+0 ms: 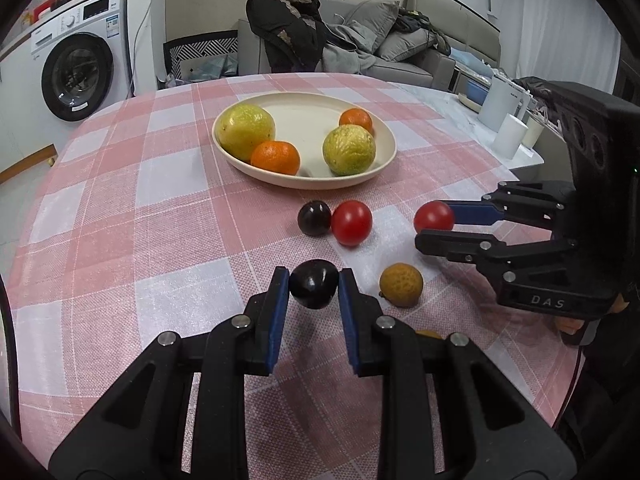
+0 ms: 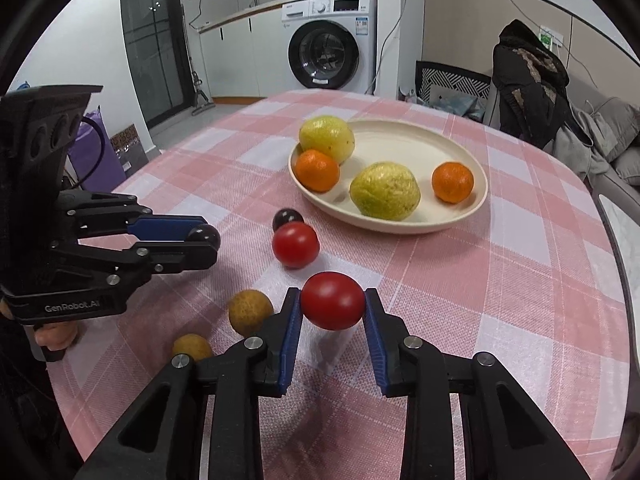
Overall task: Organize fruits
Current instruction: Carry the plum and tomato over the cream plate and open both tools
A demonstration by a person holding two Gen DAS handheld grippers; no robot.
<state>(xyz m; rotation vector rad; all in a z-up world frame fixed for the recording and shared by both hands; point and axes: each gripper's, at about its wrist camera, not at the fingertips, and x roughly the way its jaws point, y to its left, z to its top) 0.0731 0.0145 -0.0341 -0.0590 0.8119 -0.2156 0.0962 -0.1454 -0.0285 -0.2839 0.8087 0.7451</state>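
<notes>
My left gripper point(image 1: 313, 282) is shut on a dark round fruit point(image 1: 313, 285), held just above the pink checked cloth. My right gripper point(image 2: 332, 300) is shut on a red tomato point(image 2: 332, 306); the left wrist view has that tomato point(image 1: 434, 217) at the right. Between them lie another dark fruit point(image 1: 314, 218), a second tomato point(image 1: 351, 223) and a brown longan point(image 1: 401, 284). A second longan point(image 2: 192, 347) sits near the table's edge. Farther back, the cream plate point(image 1: 308, 114) holds two yellow-green fruits and two oranges.
The round table's edge curves close on both sides. White containers point(image 1: 505, 104) stand on a side surface to the right. A dark jacket point(image 1: 286, 28) hangs over a chair behind the table, with a sofa beyond it and a washing machine point(image 1: 78, 76) to the left.
</notes>
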